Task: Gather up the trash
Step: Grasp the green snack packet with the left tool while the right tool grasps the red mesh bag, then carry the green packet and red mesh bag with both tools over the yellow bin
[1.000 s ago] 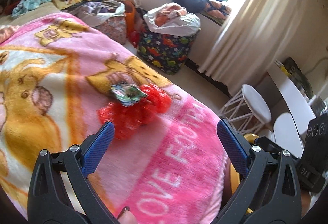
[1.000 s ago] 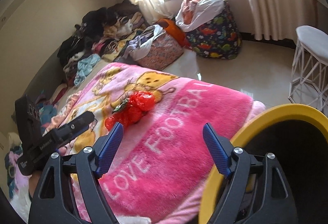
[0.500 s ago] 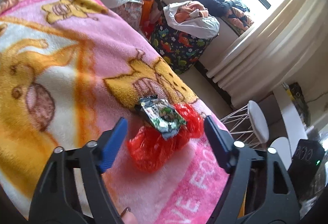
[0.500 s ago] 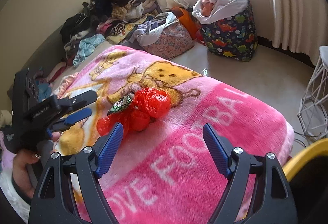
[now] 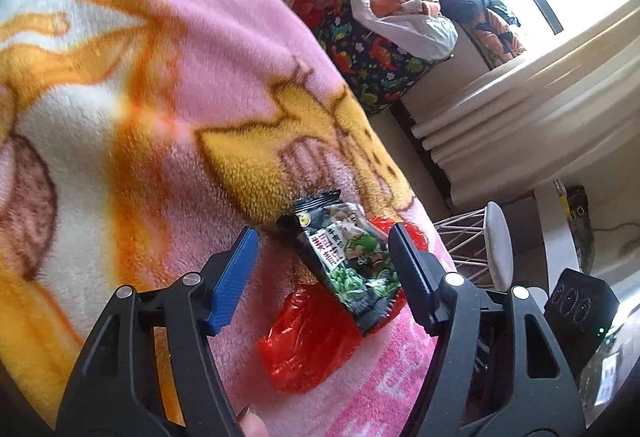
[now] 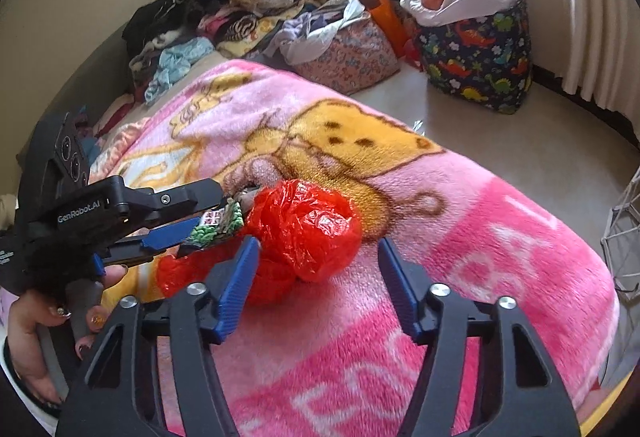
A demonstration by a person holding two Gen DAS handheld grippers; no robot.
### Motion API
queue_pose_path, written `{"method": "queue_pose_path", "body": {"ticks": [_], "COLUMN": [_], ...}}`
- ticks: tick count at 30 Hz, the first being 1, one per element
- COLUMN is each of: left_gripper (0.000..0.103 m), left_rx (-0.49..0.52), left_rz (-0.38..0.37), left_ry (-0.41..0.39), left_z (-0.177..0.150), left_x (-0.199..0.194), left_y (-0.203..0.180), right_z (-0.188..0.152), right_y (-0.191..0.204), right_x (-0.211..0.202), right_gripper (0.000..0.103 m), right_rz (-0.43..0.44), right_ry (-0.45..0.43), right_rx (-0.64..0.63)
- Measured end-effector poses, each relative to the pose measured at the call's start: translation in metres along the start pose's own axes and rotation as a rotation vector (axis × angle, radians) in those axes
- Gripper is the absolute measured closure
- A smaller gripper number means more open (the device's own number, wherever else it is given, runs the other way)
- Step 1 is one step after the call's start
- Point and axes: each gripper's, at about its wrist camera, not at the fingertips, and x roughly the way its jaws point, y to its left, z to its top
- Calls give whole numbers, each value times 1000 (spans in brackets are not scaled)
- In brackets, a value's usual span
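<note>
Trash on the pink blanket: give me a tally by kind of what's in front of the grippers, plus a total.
Red plastic bag: 1
Green-and-black snack wrapper: 1
Total: 2

The wrapper lies on top of the bag. The left gripper is closing with the wrapper between its fingers; the right gripper is closing in front of the bag.

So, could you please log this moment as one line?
left gripper: closing around snack wrapper | right gripper: closing near red bag | neither gripped
</note>
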Motion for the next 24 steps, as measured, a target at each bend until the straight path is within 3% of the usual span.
{"method": "queue_pose_path", "body": {"ticks": [1,4,8,12,24], "left_gripper": [48,55,75,94,97], "left_rx": [-4,-20,-16,-2,75], "left_rz": [2,-3,-9,-17,-65], "left_ry": [7,12,7,-1,-28], "left_z": [-1,-1,-5,-11,-35], "left_x": [2,4,2,-4,-29], "left_y": [1,6,5,0,-34], "right_z": [0,-5,-12,-19,-45], "right_y": [1,7,12,9,-7], "right_x": [2,-2,-16,-34,-108], "right_gripper": [69,85,95,97,97], "right_rz": [11,18,2,-15,-94], "right_ry": [7,-1,-23,-45,-149], "right_rx": [-7,-17,-33,-17,15]}}
